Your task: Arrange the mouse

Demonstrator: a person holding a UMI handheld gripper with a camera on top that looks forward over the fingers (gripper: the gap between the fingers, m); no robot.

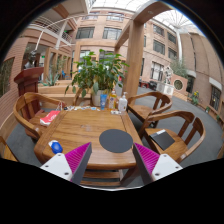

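Wooden and round, the table (85, 128) lies ahead of the tongs (111, 160), which hang released and empty, their magenta pads (77, 157) wide apart. A dark round mouse mat (116, 141) sits just beyond them, and a small blue object (56, 147), possibly the mouse though too small to confirm, lies beside the left finger. Farther off, a potted plant (98, 72) hides the table's far edge, and chairs (172, 128) are partly cut off.

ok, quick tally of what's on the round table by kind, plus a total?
Mouse pad, dark and round: 1
Mouse, blue: 1
Potted plant: 1
Bottle: 1
Total: 4
All sit on the wooden table. The gripper holds nothing, its jaws open.
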